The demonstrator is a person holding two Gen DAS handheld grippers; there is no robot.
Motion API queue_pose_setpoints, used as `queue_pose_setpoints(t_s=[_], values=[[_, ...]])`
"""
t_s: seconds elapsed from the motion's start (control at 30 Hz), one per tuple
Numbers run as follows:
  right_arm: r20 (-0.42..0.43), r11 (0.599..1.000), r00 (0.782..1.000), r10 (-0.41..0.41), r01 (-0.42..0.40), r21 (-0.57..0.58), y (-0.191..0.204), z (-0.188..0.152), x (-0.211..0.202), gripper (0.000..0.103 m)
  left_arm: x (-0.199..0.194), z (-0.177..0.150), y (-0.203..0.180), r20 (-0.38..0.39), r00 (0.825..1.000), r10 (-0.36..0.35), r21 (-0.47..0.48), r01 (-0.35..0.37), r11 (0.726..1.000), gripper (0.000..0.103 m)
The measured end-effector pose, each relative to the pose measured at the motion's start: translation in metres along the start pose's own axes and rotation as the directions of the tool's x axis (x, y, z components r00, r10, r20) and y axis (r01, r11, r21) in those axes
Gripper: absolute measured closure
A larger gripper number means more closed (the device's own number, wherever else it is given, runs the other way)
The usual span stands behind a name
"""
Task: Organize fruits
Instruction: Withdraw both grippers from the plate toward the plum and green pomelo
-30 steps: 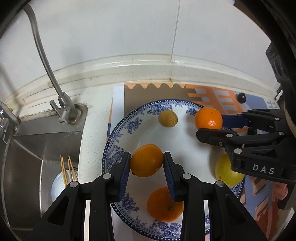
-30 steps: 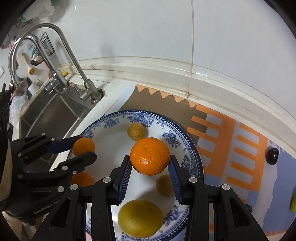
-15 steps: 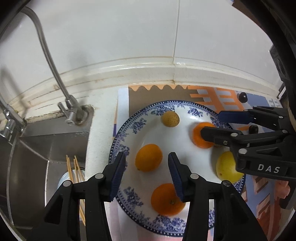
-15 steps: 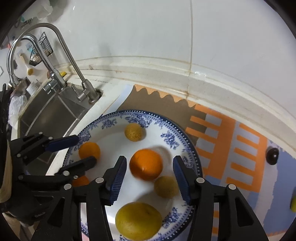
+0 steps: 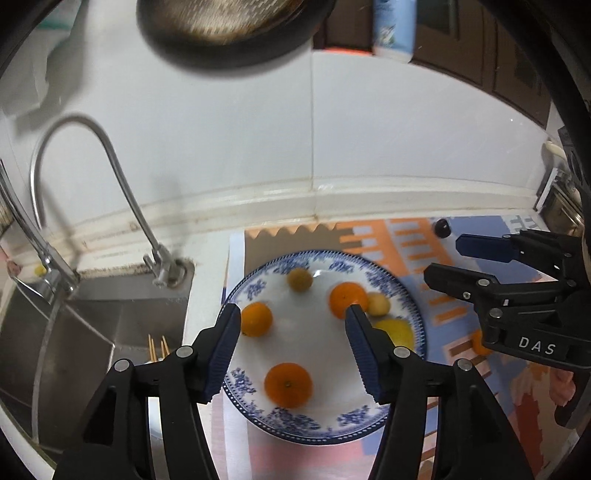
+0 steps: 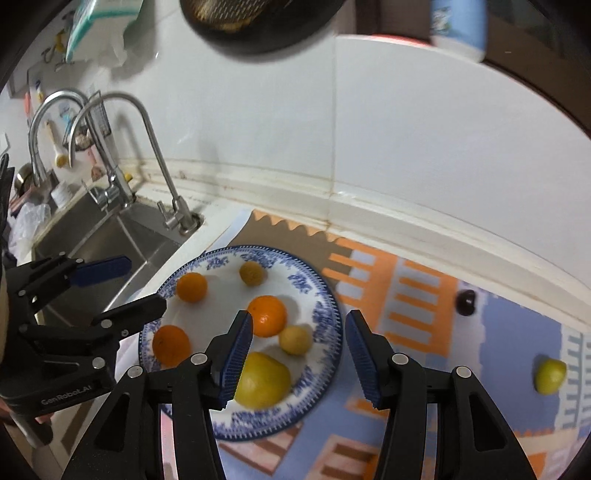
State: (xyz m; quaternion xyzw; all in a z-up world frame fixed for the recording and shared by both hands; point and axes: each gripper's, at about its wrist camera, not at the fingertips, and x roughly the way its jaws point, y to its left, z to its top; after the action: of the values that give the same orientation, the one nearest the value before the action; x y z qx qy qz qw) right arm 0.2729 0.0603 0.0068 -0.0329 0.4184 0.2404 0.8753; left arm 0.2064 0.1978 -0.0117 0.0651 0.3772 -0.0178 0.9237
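Observation:
A blue-and-white plate [image 5: 373, 421] [image 6: 317, 384] on a patterned mat holds three oranges [image 5: 256, 318] [image 5: 288, 384] [image 6: 266, 315], two small yellow fruits [image 6: 252, 273] [image 6: 294, 340] and a large yellow fruit [image 6: 263, 380]. My left gripper [image 5: 291, 350] is open and empty, raised above the plate. My right gripper [image 6: 298, 354] is open and empty, raised above the plate's right side. It also shows at the right of the left wrist view [image 5: 447, 260]. A green-yellow fruit [image 6: 550, 376] and a dark round fruit [image 6: 465, 302] lie on the mat to the right.
A steel sink [image 6: 96, 258] with curved taps [image 5: 110, 177] lies left of the plate. A bowl with chopsticks [image 5: 157, 345] sits in the sink. A white tiled wall [image 6: 406, 147] stands behind. A dark pan [image 5: 229, 33] and a blue-white container [image 5: 393, 26] hang above.
Both grippers let go of their oranges onto the plate, opened wide and rose back from it. The view now takes in the wall and the hanging pan.

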Motion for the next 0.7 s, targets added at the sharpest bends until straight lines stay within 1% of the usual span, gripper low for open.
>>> queue_pose_setpoints(t_s=[0.17, 0.37, 0.4, 0.47, 0.7], values=[[0.046, 0.999, 0.999, -0.021, 0.019, 0.034, -0.014, -0.008, -0.032, 0.05, -0.018, 0.006, -0.022, 0.06, 0.998, -0.006, 0.036, 0.004, 0.999, 0.042], [0.08, 0.994, 0.995, -0.058, 0.051, 0.092, -0.034, -0.018, -0.061, 0.05, -0.028, 0.016, -0.05, 0.102, 0.994, -0.042, 0.086, 0.034, 0.996, 0.037], [0.083, 0.993, 0.994, -0.069, 0.061, 0.099, -0.038, -0.02, -0.065, 0.049, -0.029, 0.017, -0.054, 0.108, 0.993, -0.046, 0.095, 0.036, 0.995, 0.036], [0.092, 0.989, 0.991, -0.098, 0.086, 0.12, -0.047, -0.024, -0.074, 0.041, -0.031, 0.02, -0.065, 0.124, 0.991, -0.052, 0.122, 0.037, 0.992, 0.035], [0.109, 0.965, 0.976, -0.191, 0.166, 0.201, -0.083, -0.033, -0.101, 0.04, -0.034, 0.033, -0.1, 0.15, 0.982, -0.111, 0.182, 0.083, 0.98, 0.031]])
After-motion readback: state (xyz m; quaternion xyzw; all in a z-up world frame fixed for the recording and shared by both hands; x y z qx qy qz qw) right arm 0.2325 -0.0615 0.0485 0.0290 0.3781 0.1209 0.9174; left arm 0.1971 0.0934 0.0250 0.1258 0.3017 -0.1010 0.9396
